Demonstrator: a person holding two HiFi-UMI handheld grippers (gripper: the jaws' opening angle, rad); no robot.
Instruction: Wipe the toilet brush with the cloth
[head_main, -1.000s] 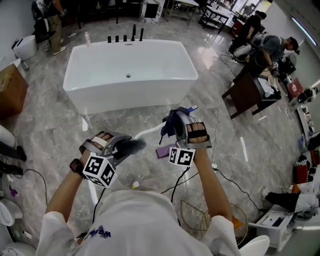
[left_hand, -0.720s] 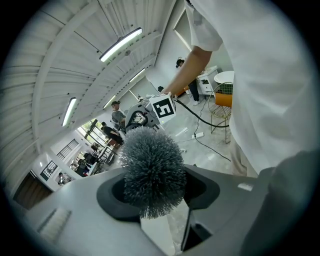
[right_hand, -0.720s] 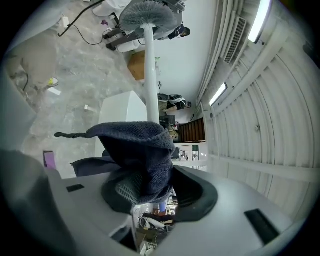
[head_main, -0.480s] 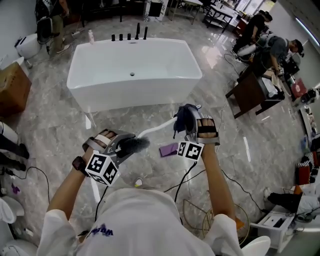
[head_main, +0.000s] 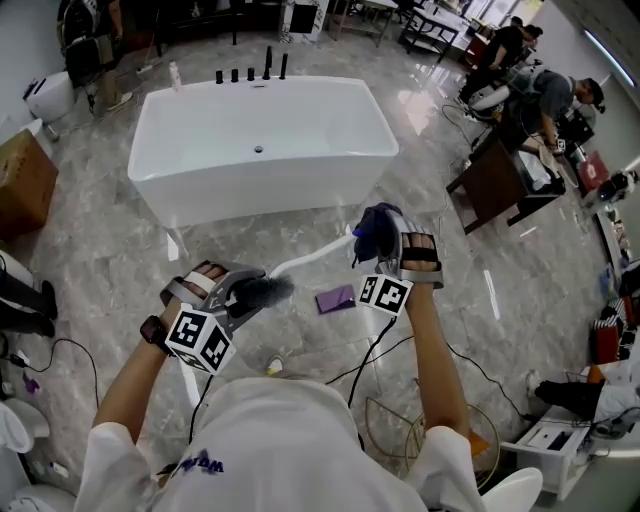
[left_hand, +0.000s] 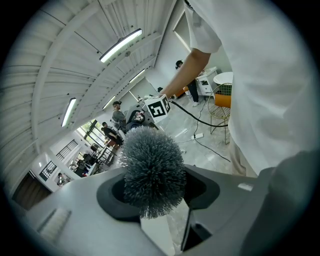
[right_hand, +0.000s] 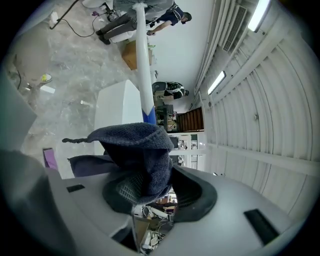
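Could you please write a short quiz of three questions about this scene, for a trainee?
1. Which end of the toilet brush does the left gripper grip: A the bristle end, B the handle end?
2. True or false: the cloth lies on the floor.
3. Fill in: beyond the brush stands a white ____.
Key: 1 A. 2 False: the right gripper holds it; its jaws have just been closing on it. 3 bathtub.
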